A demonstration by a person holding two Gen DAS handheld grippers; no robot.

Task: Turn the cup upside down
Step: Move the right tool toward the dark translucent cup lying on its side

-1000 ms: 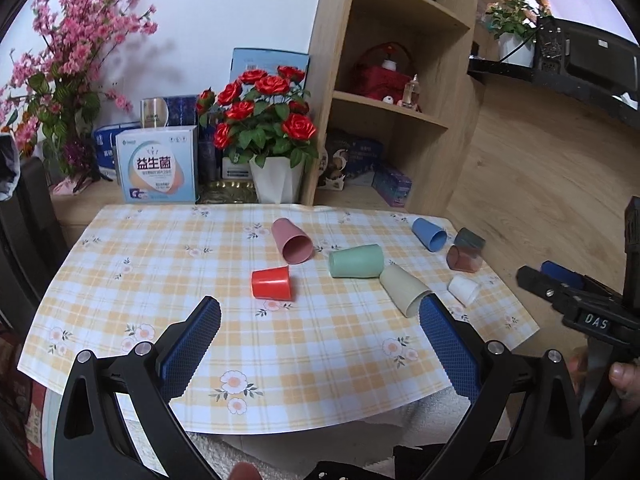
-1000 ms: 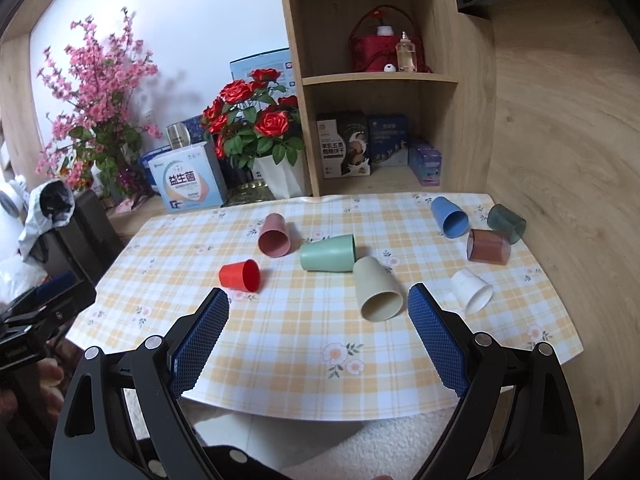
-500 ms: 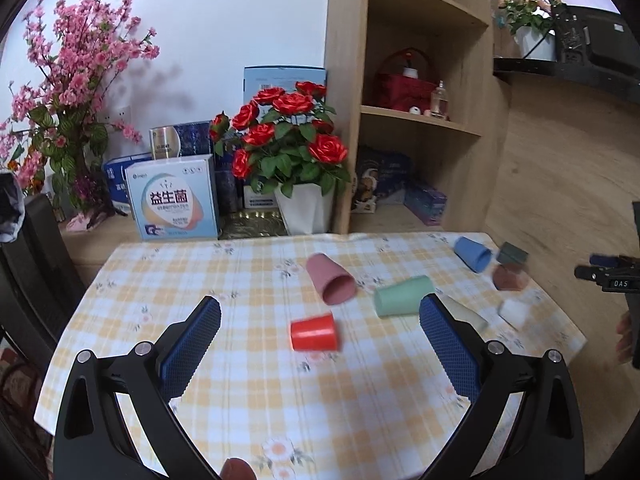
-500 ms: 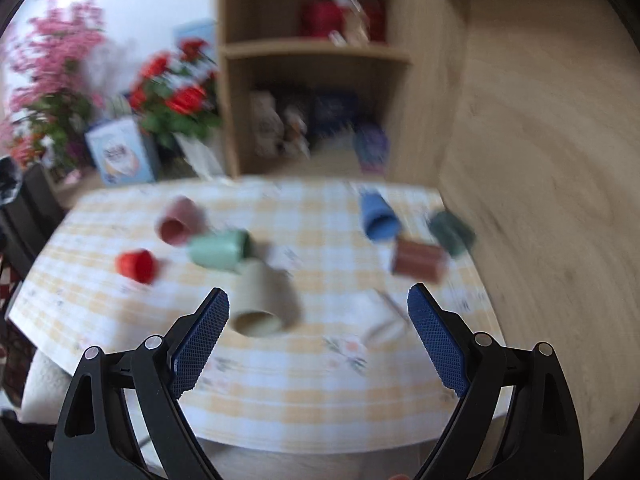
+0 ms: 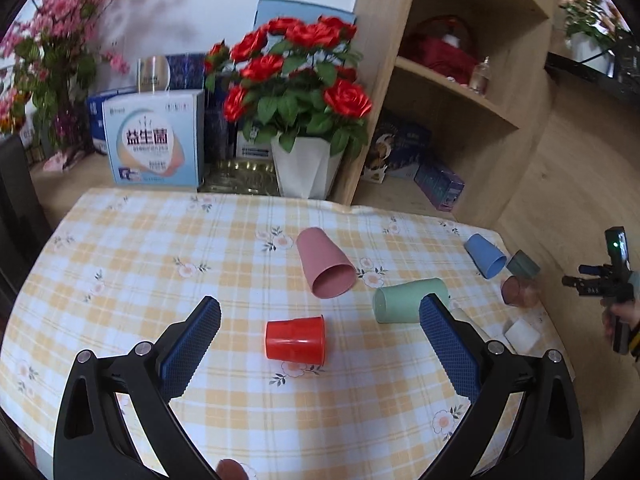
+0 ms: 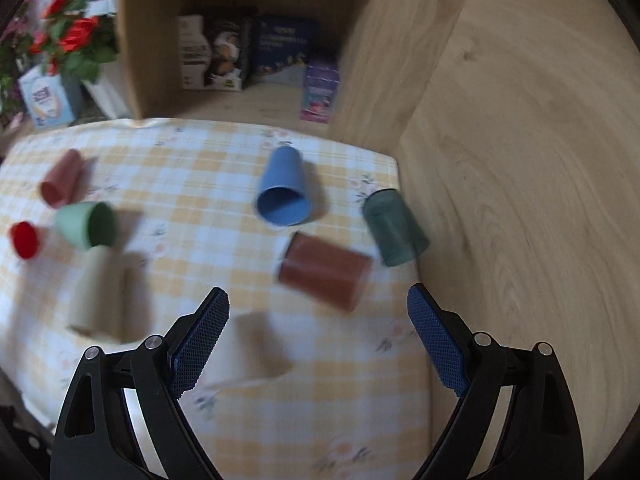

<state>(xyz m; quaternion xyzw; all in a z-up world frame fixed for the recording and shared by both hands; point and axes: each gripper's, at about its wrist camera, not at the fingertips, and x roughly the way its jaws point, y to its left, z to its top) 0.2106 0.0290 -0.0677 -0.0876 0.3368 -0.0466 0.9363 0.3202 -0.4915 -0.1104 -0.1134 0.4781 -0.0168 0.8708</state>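
Two grippers, left [image 5: 320, 322] and right [image 6: 318, 320], hover wide open and empty over toppled cups; a red cup [image 5: 295, 338] lies nearest the left.

The left gripper [image 5: 320, 330] has its 2 blue-padded fingers [image 5: 192, 346] spread wide, nothing between them. The right gripper [image 6: 318, 334] is likewise spread wide and holds nothing, its pads [image 6: 438, 340] well apart. In the left wrist view, the right hand [image 5: 622, 322] grips its handle at the far right edge.
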